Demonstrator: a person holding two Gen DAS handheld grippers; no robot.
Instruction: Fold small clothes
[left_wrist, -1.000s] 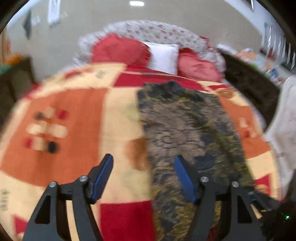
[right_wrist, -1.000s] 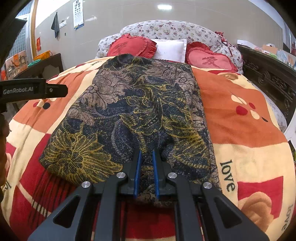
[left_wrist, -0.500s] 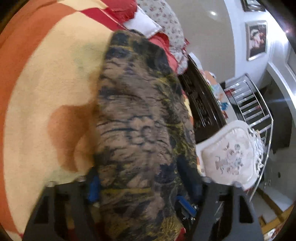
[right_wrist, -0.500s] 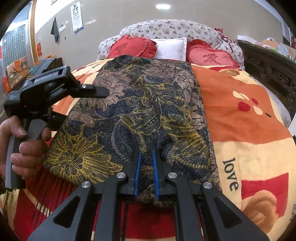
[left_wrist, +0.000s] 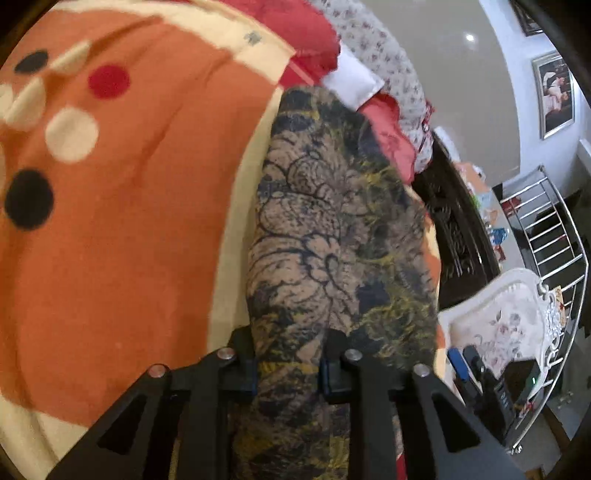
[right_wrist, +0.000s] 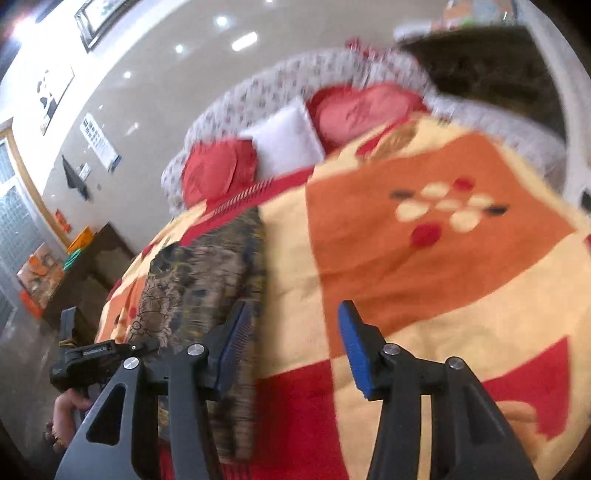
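Left gripper (left_wrist: 288, 363): jaws drawn narrow on the near edge of the garment (left_wrist: 332, 236); cloth bunches between the two fingers and runs on below them. Judged purpose: hold the end so the cloth can be lifted and carried over itself.
Right gripper (right_wrist: 291, 347): jaws wide, nothing between them; it hangs over the blanket (right_wrist: 424, 258), just beside the garment's long edge. Judged purpose: free to take a second hold or to smooth the fold.
Garment position: lies lengthwise on the bed as a narrow, already doubled strip of dark floral cloth, far end toward the pillows, near end in the left gripper.
Garment handling: thin and limp; expected to sag and slip unless both near corners are carried level.
Step in hand: judged to be the cross-fold, near end taken toward the far end.
Count, garments: one.
Count, grippers: two; one loaded, one free.
Count, cushions: two red heart cushions (right_wrist: 218, 171), one each side of one white pillow (right_wrist: 284, 142), at the headboard.
Count, blankets: one, patterned orange, cream and red.
Beside the bed: one white ornate chair (left_wrist: 498, 314) and a metal rack (left_wrist: 546, 236), well apart from the garment.
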